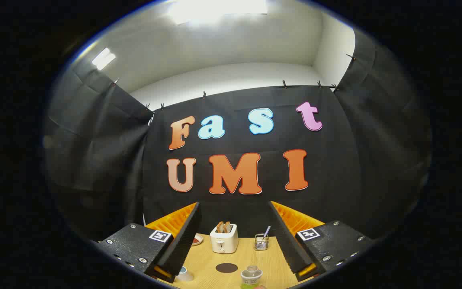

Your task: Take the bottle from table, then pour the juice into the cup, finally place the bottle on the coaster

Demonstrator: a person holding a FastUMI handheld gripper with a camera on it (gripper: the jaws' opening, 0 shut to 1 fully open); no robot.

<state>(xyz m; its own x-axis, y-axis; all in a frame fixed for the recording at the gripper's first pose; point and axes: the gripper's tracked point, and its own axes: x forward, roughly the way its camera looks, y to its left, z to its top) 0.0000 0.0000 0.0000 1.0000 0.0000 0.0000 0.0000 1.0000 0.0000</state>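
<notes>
Gripper view: I've got the gripper (235,237) held high and level, camera looking mostly at the booth wall, so the table (207,257) sits low between the fingers. Fingers are spread wide with nothing between them, nothing held. Bottle (251,276) is between the fingers at the near end of the table, closer to the right one, upright, cap on; I can see the cap and shoulder, the lower body is cut off. Dark round coaster (226,267) lies flat just left of the bottle and a little beyond it, apart from it. Cup (183,274) stands by the left finger's tip, partly hidden behind it. At the back of the table, against the wall: toaster (223,237) with bread in the slots, a small wire basket (261,242) to its right with something sticking out, a small plate (197,240) to its left. My read: nothing started yet. Wide opening makes sense for straddling the bottle; I judge the next move needs a drop and a slight shift right to centre on it.
</notes>
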